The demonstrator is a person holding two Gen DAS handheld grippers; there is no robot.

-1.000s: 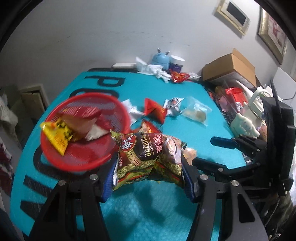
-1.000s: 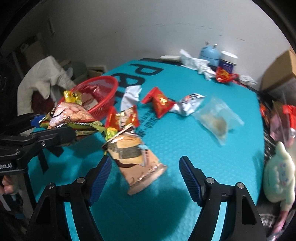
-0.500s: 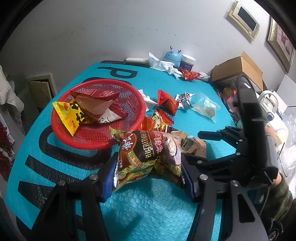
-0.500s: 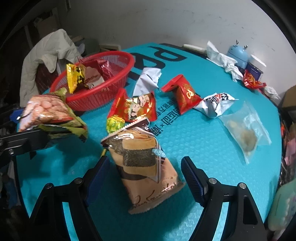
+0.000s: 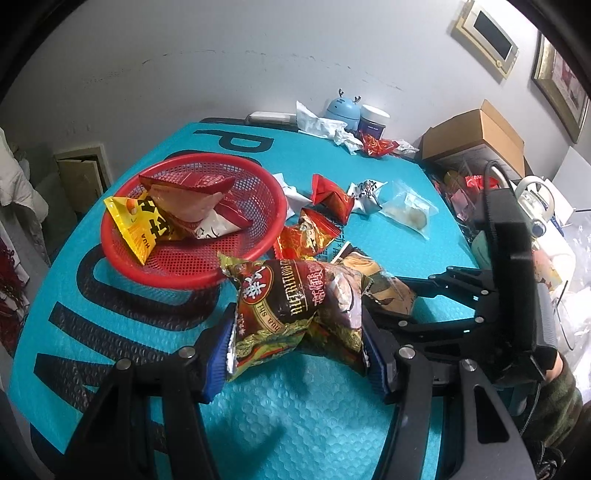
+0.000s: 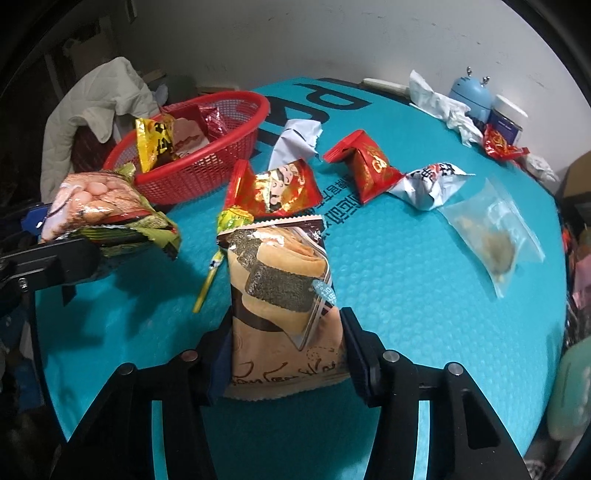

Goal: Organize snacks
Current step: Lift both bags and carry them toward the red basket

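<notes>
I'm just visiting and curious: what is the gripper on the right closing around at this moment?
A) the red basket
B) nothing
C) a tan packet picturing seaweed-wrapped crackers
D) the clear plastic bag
C: in the right wrist view the right gripper has both fingers against the sides of the tan seaweed cracker packet.

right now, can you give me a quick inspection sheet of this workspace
surface: teal mat with black lettering, bare patches between the snacks
job's things: red basket holds a few packets; brown snack bag in left claw; seaweed roll packet in right claw; cartoon packet, red pyramid packet, silver packet and clear zip bag loose on the mat
clutter: crumpled tissue, blue gadget, jar, red wrapper at the far edge
grippers: both shut on a packet
cables: black cable above the right claw
surroundings: cardboard box, framed pictures, white garment
</notes>
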